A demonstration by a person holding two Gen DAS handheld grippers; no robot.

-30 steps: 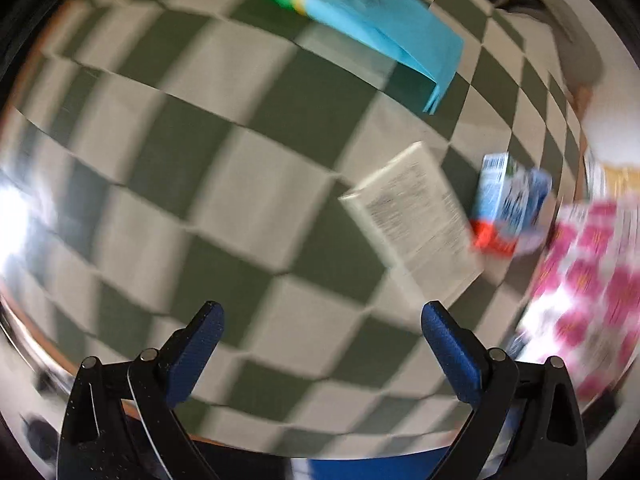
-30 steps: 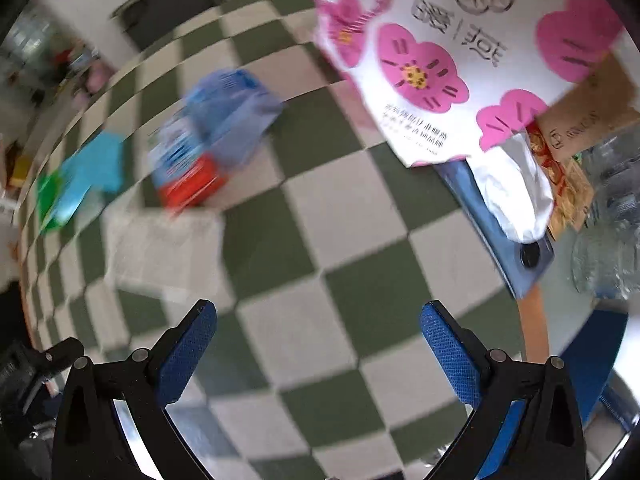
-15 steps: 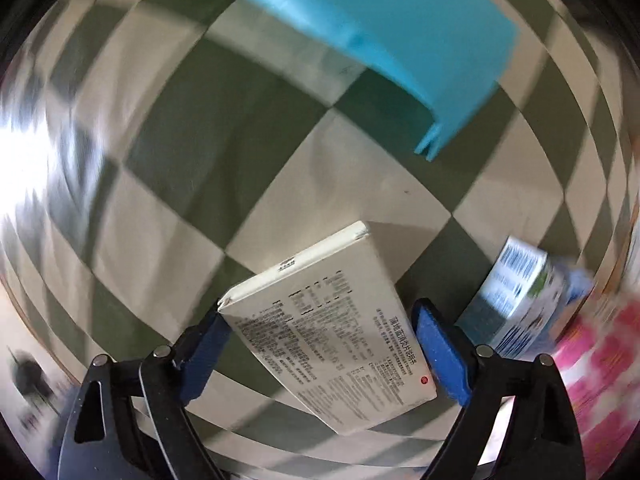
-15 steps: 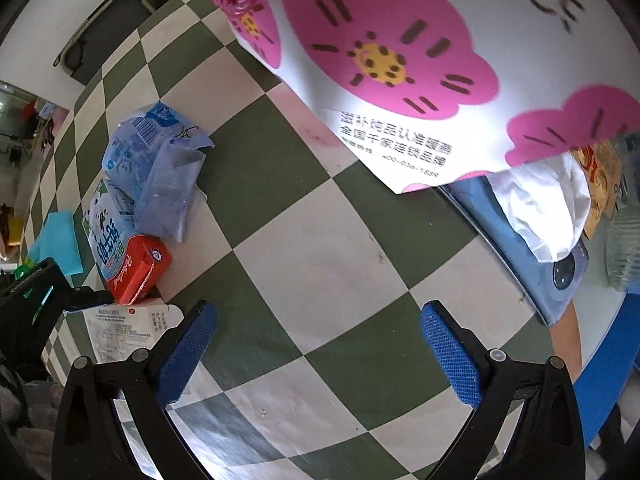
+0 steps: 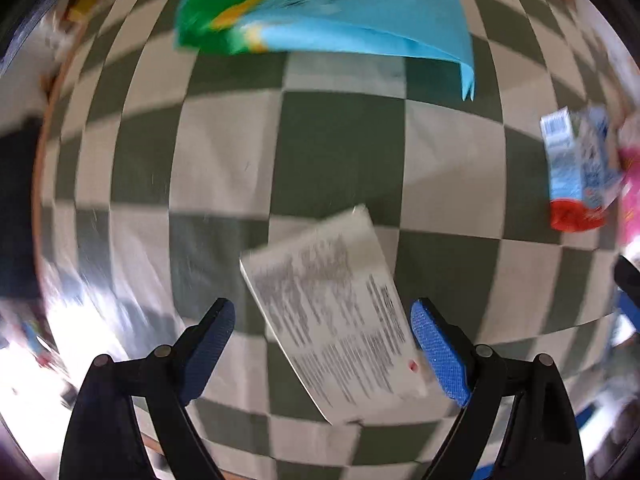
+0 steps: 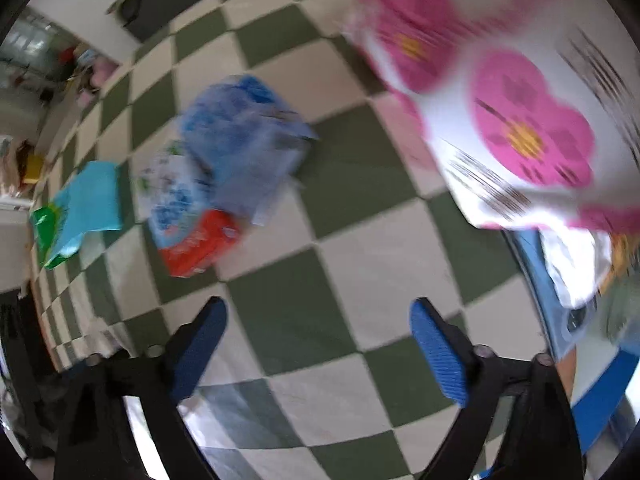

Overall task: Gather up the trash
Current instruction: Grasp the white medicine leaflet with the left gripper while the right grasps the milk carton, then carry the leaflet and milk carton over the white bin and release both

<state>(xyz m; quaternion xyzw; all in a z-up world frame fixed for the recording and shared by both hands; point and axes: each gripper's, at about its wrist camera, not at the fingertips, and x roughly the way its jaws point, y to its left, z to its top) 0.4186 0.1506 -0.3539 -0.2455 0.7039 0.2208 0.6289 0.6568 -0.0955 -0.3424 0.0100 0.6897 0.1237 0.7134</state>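
Note:
A flat white printed box [image 5: 336, 312] lies between the fingers of my left gripper [image 5: 322, 344]. The jaws stand wide and only the right pad is near the box's edge; whether it touches I cannot tell. A blue and green packet [image 5: 320, 16] lies farther ahead, and shows at the left of the right wrist view [image 6: 80, 208]. A blue, white and red wrapper pack [image 6: 216, 184] lies ahead-left of my open, empty right gripper [image 6: 318, 344]; it shows at the right of the left wrist view [image 5: 576, 172].
A white bag with pink flowers [image 6: 500, 92] stands at the right on the green and white checkered cloth [image 6: 360, 264]. Beneath it are a blue item and crumpled white paper [image 6: 576, 268]. The table edge [image 5: 40, 152] runs at the left.
The left gripper has pulled back and turned, so the white box sits lower between its fingers and more cloth shows. The right gripper has swung, bringing the wrapper pack nearer the centre.

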